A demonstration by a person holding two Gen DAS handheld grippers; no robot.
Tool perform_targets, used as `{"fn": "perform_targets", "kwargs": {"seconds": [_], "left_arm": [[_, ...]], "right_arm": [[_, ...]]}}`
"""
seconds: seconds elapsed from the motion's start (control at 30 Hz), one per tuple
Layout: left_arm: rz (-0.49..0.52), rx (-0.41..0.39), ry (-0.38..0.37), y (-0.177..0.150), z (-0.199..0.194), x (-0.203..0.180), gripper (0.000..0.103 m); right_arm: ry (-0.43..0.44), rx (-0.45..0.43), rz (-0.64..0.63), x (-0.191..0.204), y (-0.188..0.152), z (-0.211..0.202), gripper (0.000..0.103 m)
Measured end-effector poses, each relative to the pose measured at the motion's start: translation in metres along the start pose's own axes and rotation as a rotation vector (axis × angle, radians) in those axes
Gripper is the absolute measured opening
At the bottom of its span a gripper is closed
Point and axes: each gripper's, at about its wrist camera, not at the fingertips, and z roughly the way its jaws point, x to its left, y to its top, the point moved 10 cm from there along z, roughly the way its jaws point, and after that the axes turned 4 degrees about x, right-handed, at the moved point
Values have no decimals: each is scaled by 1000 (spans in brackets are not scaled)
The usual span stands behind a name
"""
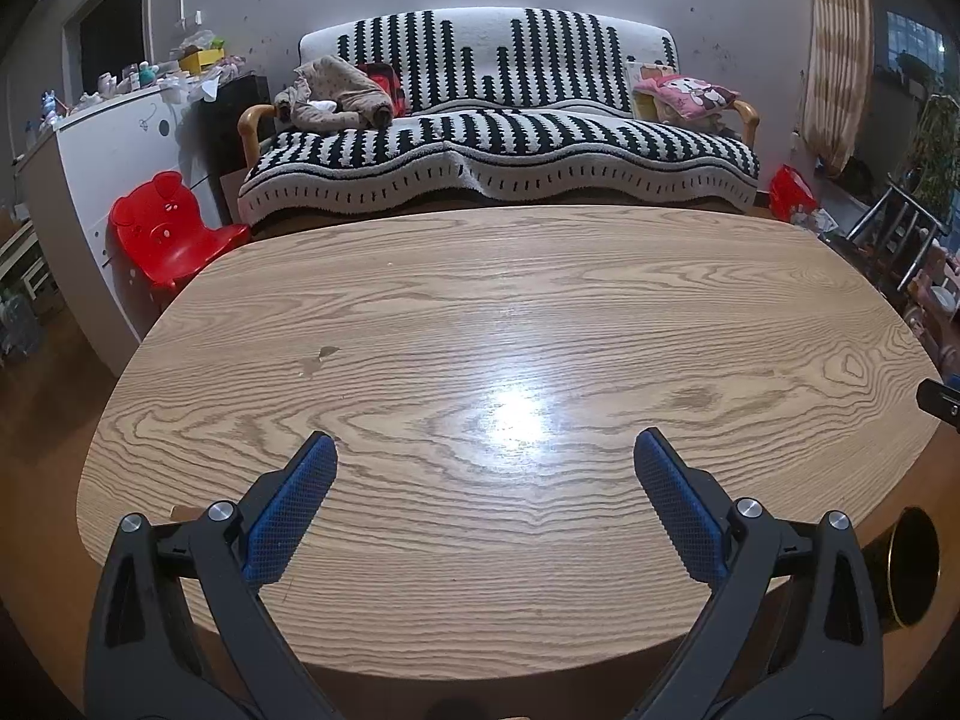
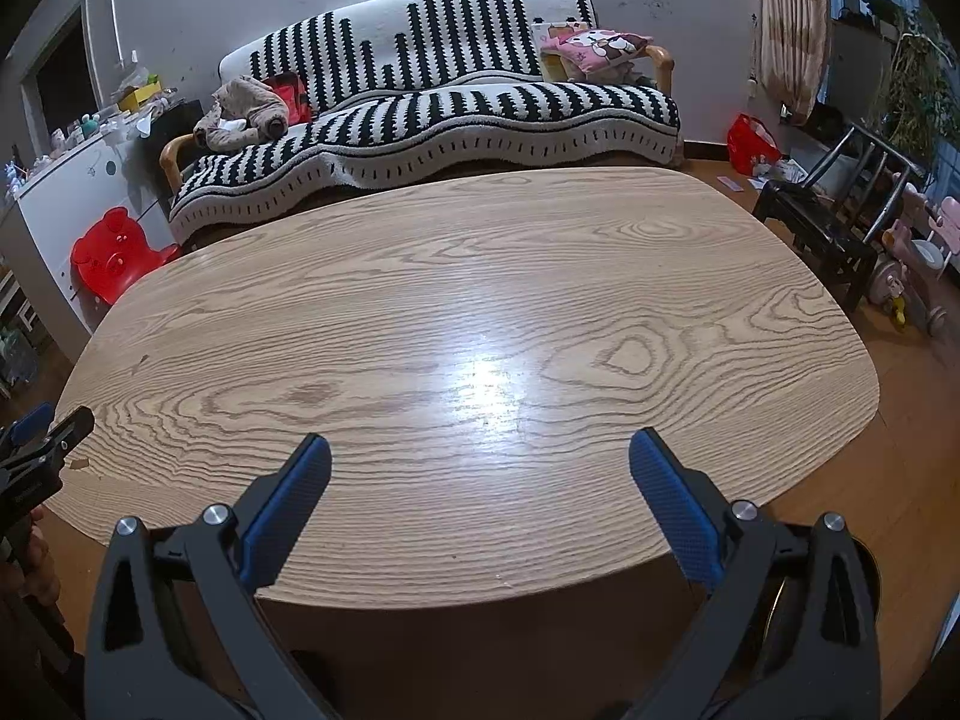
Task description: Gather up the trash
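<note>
While both tongs (image 1: pixel 485 450) (image 2: pixel 480 450) gape empty, your only scrap (image 2: pixel 78 463) lies lower left on the counter (image 2: pixel 480 276), nearer the left.

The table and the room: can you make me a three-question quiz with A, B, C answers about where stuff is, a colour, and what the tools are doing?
1. Where is the pink cartoon pillow?
A. on the sofa
B. on the table
C. on the floor

2. What colour is the little bear-face chair?
A. blue
B. red
C. green

3. How are the left tool and the right tool?
A. both shut
B. one holds trash
C. both open, holding nothing

Answers:
1 A, it lies by the sofa's armrest.
2 B, its seat and back are bright red.
3 C, bare wooden table shows between each pair of blue pads.
</note>
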Motion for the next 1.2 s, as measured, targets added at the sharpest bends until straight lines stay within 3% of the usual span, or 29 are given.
{"fn": "perform_targets", "kwargs": {"seconds": [1.2], "left_arm": [[-7, 8, 0, -5, 4, 1, 96]], "right_arm": [[0, 0, -1, 0, 0, 0, 96]]}}
